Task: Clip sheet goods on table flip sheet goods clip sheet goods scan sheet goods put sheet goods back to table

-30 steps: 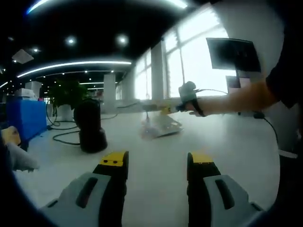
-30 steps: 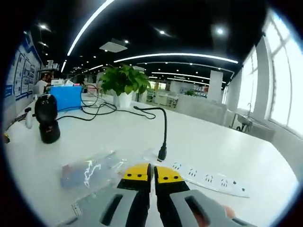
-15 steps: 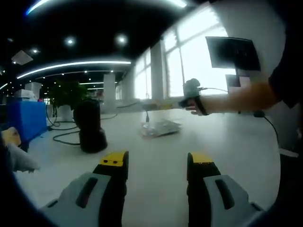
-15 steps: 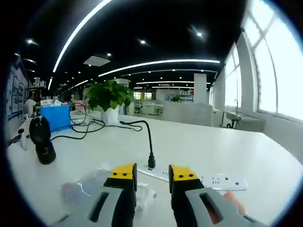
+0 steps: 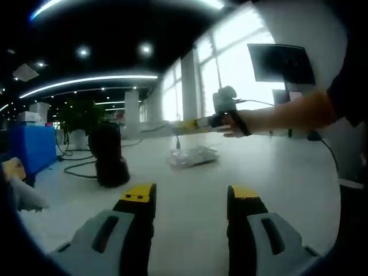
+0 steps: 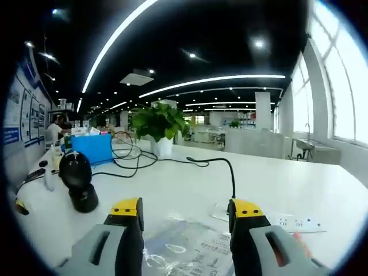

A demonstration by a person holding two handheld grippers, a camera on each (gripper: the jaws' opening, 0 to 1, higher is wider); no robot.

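Hovering: right gripper (image 6: 185, 210) hangs over the sheet goods (image 6: 192, 250), jaws spread wide, gripping nothing.
Sheet goods: a clear plastic packet with printed labels, lying flat on the white surface (image 6: 172, 190). In the right gripper view it sits between and just below the two yellow-tipped jaws. In the left gripper view the same packet (image 5: 192, 156) lies well ahead on the surface (image 5: 190, 218), under the person's outstretched hand (image 5: 233, 122).
Contact: jaws look apart from the packet; cannot tell for sure if the tips touch it.
Left gripper: left gripper (image 5: 190, 195) released too, jaws spread, nothing between them, held low over bare surface, well apart from the packet.
Right gripper from outside: in the left gripper view it shows as yellow tips (image 5: 185, 124) held out level above the packet by the person's hand.
Nearby: black scanner (image 6: 80, 180) on its stand, left of the packet and apart from it; same unit (image 5: 108, 153) in the left gripper view. White power strip (image 6: 299, 223) right of the packet, black cable (image 6: 221, 167) arcing down just beside it. Potted plant (image 6: 160, 125) and blue box (image 6: 92, 148) further back.
Progress: my read, the packet is on the surface and unheld, so this is either before a clip or after a put-back. The pictures don't settle which.
Left to do: if before a clip, closing on a packet edge comes next, then carrying it to the scanner and putting it back.
Risk: thin slippery film lying flat; the jaws may slide off the edge.
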